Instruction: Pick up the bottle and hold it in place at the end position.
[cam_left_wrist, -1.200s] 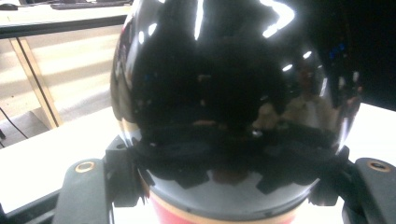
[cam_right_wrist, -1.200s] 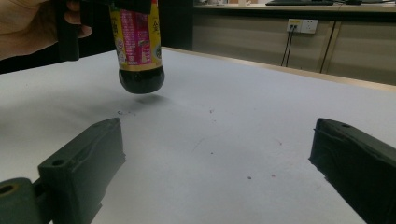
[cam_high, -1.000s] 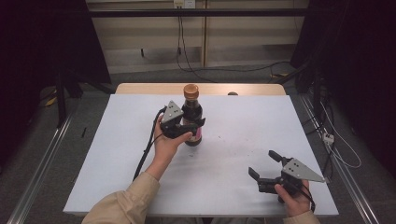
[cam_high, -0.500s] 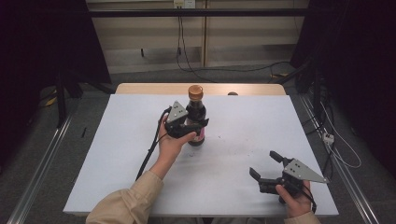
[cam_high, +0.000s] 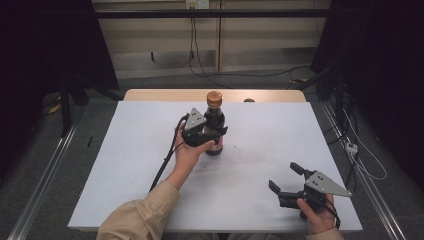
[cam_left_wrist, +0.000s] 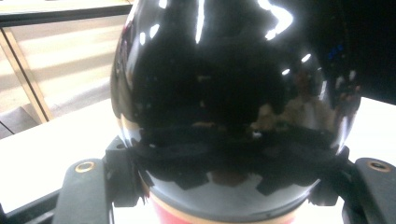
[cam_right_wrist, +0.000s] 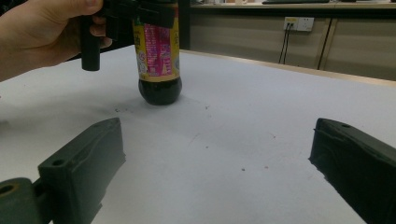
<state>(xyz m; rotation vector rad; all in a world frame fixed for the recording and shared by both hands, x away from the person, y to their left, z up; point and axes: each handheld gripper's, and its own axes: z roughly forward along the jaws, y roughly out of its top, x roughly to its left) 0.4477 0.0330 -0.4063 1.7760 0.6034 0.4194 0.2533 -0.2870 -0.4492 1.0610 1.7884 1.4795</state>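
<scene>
A dark bottle (cam_high: 214, 125) with an orange cap stands upright near the middle of the white table (cam_high: 125, 165). The left gripper (cam_high: 204, 134) squeezes it tight around its upper body. The right gripper (cam_high: 287, 180) rests near the front edge, well apart, jaws wide open and empty.

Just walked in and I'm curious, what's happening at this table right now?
A person works at a white table with a gripper in each hand. The left gripper is clamped around a dark sauce bottle with an orange cap, which stands upright near the table's middle. The right gripper rests near the front right corner, jaws wide open with nothing between them, pointing toward the bottle.
</scene>
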